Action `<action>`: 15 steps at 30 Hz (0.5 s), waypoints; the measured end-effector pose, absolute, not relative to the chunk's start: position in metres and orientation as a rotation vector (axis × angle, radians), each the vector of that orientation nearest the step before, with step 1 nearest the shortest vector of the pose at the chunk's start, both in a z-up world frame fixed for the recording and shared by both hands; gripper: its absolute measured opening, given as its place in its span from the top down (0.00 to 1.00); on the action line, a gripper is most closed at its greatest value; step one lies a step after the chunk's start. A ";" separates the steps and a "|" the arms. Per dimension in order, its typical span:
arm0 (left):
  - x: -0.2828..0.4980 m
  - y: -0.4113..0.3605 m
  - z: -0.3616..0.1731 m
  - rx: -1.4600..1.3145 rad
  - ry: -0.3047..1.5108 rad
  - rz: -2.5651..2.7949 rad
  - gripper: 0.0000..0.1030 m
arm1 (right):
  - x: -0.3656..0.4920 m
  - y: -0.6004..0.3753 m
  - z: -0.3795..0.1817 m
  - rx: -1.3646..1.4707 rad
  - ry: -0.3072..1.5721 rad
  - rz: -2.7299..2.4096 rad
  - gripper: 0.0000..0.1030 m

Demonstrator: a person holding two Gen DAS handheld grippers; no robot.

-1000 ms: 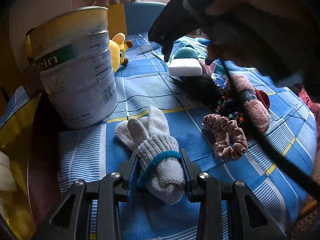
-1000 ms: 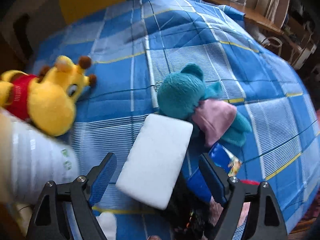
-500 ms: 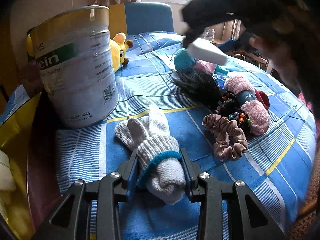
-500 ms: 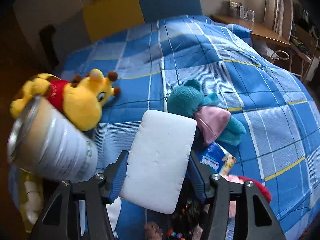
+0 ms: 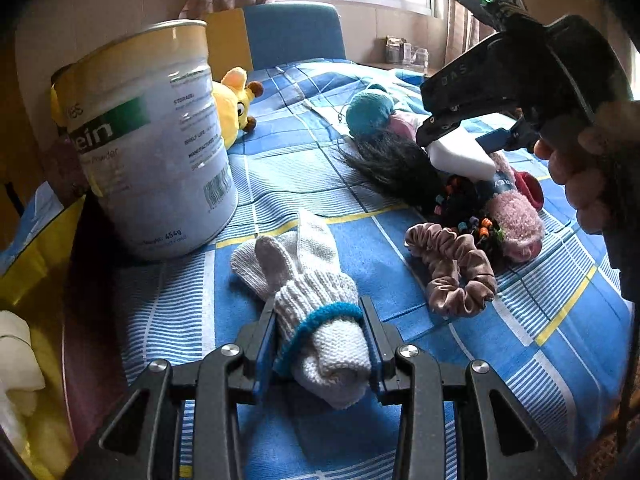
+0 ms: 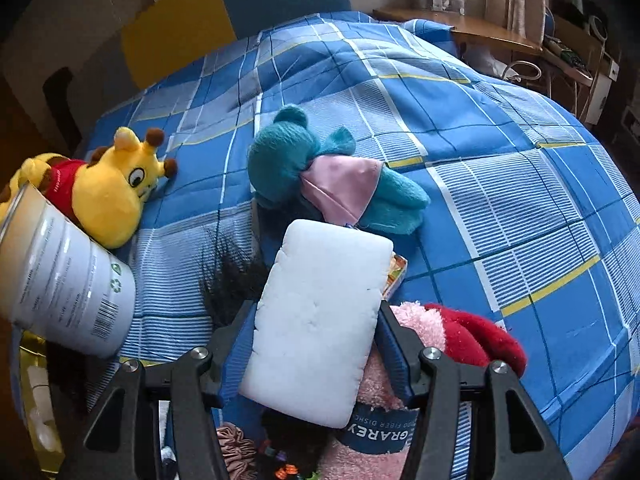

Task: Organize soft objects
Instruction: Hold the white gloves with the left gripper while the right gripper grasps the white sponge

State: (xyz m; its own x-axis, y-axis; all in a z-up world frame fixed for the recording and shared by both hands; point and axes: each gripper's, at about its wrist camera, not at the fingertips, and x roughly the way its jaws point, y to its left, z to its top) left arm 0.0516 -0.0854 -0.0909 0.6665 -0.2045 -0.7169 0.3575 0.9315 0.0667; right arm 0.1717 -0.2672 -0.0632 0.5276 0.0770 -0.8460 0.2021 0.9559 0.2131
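My left gripper (image 5: 320, 344) is shut on a white knitted glove with a teal cuff (image 5: 316, 312) that rests on the blue checked cloth (image 5: 400, 264). My right gripper (image 6: 316, 324) is shut on a white sponge (image 6: 320, 312) and holds it above the pile; it also shows in the left wrist view (image 5: 460, 156). A teal plush with a pink cloth (image 6: 316, 176), a yellow giraffe plush (image 6: 108, 192), a pink fuzzy dishcloth (image 5: 516, 216), a brown scrunchie (image 5: 452, 268) and a black hair piece (image 5: 392, 164) lie on the cloth.
A large white powder tin (image 5: 148, 152) stands at the left. A yellow container holding white soft things (image 5: 24, 352) sits past the cloth's left edge. A red soft item (image 6: 476, 336) lies beside the pink dishcloth. A blue and yellow chair back (image 6: 240, 12) is behind.
My right gripper closed on the white sponge and lifted it off the cloth, drawing back toward the near right. The left gripper stayed still on the glove.
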 end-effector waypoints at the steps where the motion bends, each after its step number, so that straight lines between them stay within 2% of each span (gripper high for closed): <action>1: 0.052 -0.087 -0.091 0.217 0.782 -0.320 0.63 | 0.171 -0.267 -0.064 0.297 1.020 -0.080 0.43; 10: 0.050 -0.079 -0.072 0.177 0.822 -0.336 0.66 | 0.170 -0.267 -0.065 0.283 1.014 -0.076 0.43; 15: 0.036 -0.062 -0.052 0.157 0.782 -0.332 0.66 | 0.170 -0.265 -0.064 0.272 1.013 -0.073 0.43</action>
